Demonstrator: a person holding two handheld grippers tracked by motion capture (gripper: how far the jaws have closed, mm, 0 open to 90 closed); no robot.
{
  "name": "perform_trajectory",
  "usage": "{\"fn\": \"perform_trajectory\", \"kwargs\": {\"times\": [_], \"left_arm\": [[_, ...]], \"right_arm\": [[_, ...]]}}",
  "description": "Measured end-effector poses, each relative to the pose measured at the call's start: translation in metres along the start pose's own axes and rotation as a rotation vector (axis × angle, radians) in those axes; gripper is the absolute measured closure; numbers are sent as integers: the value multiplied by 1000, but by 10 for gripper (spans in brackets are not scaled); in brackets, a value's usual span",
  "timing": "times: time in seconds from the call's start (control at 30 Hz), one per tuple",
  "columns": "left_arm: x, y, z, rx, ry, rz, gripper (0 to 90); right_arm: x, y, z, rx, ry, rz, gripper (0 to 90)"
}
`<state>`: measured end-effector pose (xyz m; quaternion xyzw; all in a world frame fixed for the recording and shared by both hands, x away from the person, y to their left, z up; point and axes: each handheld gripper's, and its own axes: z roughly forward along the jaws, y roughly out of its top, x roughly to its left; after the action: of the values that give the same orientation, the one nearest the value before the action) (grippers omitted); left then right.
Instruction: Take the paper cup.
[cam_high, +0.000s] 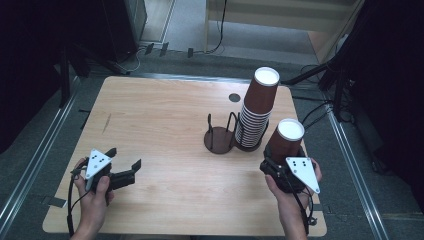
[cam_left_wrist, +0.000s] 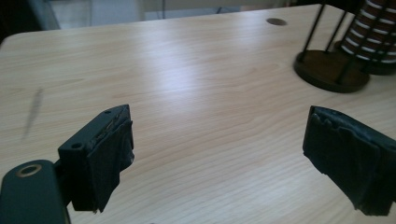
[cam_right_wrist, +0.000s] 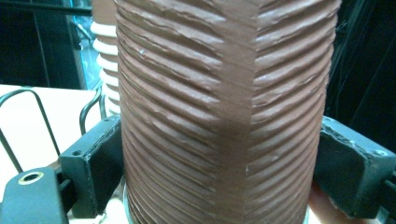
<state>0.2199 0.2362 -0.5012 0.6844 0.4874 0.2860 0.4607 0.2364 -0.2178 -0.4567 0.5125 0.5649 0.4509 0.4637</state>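
Right hand-held gripper (cam_high: 284, 161) clamped on upside-down ribbed paper cup (cam_high: 286, 140), near table (cam_high: 165, 125) right edge. Light, thin-walled, crushable: grip mid-wall, gently. Left hand-held gripper (cam_high: 124, 161) jaws apart, empty.

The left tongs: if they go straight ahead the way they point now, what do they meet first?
Probably nothing soon: the left tongs stand open over bare table. The empty wire holder lies ahead but off to the side, so likely missed; depth is unclear.
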Motion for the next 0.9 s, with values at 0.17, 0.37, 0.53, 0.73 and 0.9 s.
{"fn": "perform_trajectory", "kwargs": {"times": [0.17,0.37,0.53,0.73,0.9], "left_arm": [[-24,14,11,-10,-82,23,28],[-37,25,18,-26,-97,50,27],[-40,30,20,-40,-129,38,19],[-43,30,19,-48,-201,43,0],[-49,32,20,-33,-243,55,0]], "right_arm": [[12,-12,2,27,7,21,111],[27,-15,2,25,8,11,112],[38,-17,1,19,-7,13,112],[60,-30,-2,32,24,-33,111],[75,-37,-7,38,65,-75,111]]}}
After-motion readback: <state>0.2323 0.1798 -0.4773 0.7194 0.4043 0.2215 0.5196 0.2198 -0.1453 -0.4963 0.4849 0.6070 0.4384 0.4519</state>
